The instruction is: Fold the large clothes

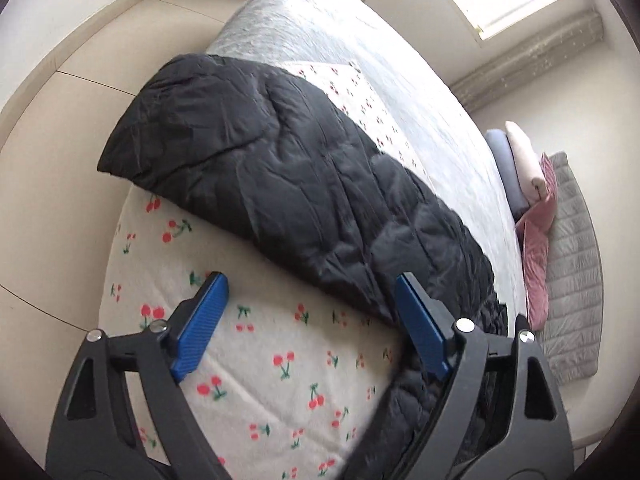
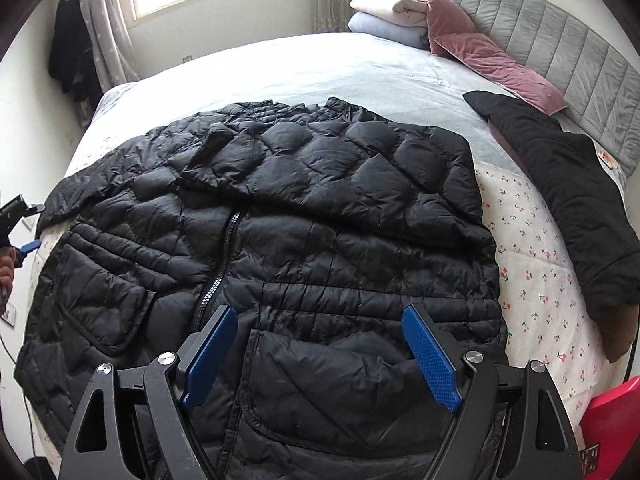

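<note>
A black quilted puffer jacket [image 2: 304,216] lies front up on the bed, zipper [image 2: 218,264] partly open, one sleeve folded across the chest. My right gripper [image 2: 318,320] is open and empty, hovering just above the jacket's hem and pocket. In the left wrist view the jacket's other sleeve [image 1: 280,172] stretches out over the cherry-print sheet [image 1: 272,364]. My left gripper [image 1: 310,284] is open and empty above the sheet, beside the sleeve's lower edge. It also shows at the far left of the right wrist view [image 2: 28,246].
A second black garment [image 2: 560,196] lies at the right of the bed. Pink pillows [image 2: 492,60] and folded blankets [image 2: 388,16] rest by the grey headboard [image 2: 560,36]. A red object [image 2: 612,416] is at lower right. The bed edge and floor [image 1: 52,216] lie to the left.
</note>
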A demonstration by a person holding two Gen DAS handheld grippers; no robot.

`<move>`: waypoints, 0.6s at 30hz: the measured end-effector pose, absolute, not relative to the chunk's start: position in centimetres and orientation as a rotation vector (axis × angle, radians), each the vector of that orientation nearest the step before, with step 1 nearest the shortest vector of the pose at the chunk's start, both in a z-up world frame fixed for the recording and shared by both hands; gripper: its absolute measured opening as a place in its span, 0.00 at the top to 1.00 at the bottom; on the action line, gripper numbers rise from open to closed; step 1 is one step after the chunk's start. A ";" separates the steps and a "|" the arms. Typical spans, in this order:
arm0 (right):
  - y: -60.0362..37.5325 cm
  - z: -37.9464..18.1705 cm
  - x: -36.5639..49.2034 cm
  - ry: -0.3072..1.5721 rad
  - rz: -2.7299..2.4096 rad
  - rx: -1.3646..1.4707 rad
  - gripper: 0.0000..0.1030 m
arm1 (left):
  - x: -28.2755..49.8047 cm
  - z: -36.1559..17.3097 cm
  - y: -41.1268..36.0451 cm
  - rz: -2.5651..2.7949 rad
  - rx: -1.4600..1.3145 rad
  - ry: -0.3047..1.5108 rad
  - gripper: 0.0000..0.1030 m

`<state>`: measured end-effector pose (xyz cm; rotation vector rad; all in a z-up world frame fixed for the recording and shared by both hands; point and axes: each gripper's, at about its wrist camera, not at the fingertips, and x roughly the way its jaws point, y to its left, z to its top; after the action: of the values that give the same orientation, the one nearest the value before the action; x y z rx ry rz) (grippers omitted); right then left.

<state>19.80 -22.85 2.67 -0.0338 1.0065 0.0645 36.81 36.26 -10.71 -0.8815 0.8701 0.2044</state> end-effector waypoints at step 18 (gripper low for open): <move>-22.9 2.8 19.8 0.994 0.071 -0.040 0.17 | 38.9 2.7 26.9 0.177 -0.424 0.524 0.96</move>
<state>19.76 -22.86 2.84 -0.0403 0.9942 0.0710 38.90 26.89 2.71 -0.4237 0.5245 0.1765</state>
